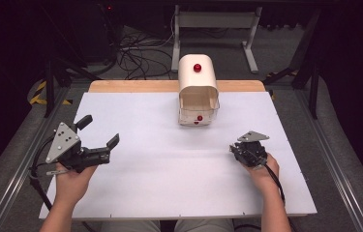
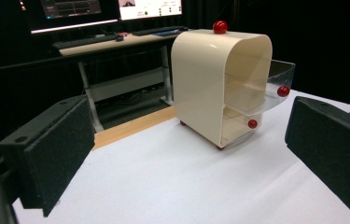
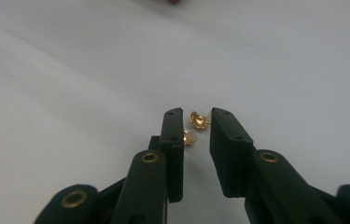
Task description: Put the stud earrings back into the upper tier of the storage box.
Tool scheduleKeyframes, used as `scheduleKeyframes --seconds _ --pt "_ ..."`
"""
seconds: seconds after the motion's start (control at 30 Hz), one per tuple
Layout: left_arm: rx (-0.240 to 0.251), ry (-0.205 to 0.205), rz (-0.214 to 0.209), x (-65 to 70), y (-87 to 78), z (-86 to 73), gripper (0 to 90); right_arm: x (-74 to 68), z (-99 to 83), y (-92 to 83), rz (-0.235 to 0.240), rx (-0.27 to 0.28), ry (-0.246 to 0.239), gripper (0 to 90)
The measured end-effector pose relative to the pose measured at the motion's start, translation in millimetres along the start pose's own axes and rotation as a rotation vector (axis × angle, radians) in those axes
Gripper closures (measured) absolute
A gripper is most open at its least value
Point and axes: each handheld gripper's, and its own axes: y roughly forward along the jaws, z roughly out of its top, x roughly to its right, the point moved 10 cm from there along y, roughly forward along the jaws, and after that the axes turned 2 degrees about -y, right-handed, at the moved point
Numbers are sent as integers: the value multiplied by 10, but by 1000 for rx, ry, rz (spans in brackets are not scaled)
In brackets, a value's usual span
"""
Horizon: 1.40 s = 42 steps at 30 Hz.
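- Nearest your right-hand camera, the right gripper [image 3: 196, 123] has its jaws drawn in close with a narrow gap left, and two small gold earrings [image 3: 195, 127] lie in that gap on the white table [image 3: 70, 93]. One sits against the left pad and the other near the right pad's tip. I can't tell whether either pad is actually pressing on them yet.
- From above, that gripper [image 1: 248, 152] points down at the table, well in front of the cream drawer box [image 1: 198, 89] and off to its right.
- Your left gripper [image 1: 99, 135] has its jaws spread wide with nothing between them. It hovers well in front of the box and to its left, aimed at it.
- Judging progress: the pick-up looks barely begun. The earrings are still on the table, well apart from the box, and nothing shows inside its clear drawers.
- The upper drawer [image 2: 275, 86] stands pulled out of the box front, so a place to drop them seems ready. Lifting, carrying and closing are left.
- Count: two earrings, one box, two clear drawers, three red knobs (one on top [image 2: 220, 26], one on each drawer front), two grippers.
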Motion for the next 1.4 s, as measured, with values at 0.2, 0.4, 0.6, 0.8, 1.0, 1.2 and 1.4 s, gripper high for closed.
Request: scheduleKeyframes --seconds 0.2,0.4,0.6,0.8,1.0,1.2,1.4 --pt "-1 -2 -2 3 7 -8 21 -1 -24 39 -1 -18 -5 754" --pt "2 -5 1 -5 5 -7 21 -13 -49 77 1 -33 -12 759" --pt "3 -4 1 -6 0 -2 21 -12 -62 96 7 -40 -3 762" --pt "3 -4 1 -5 0 -3 21 -14 -69 118 16 -43 8 764" --pt "2 -6 0 -2 3 -6 22 -12 -64 132 29 -42 22 775" --pt "-3 -4 -1 9 11 -13 22 -11 -69 141 51 -41 49 791" --pt "-1 -5 -2 17 13 -10 22 -7 -68 148 67 -37 70 798"
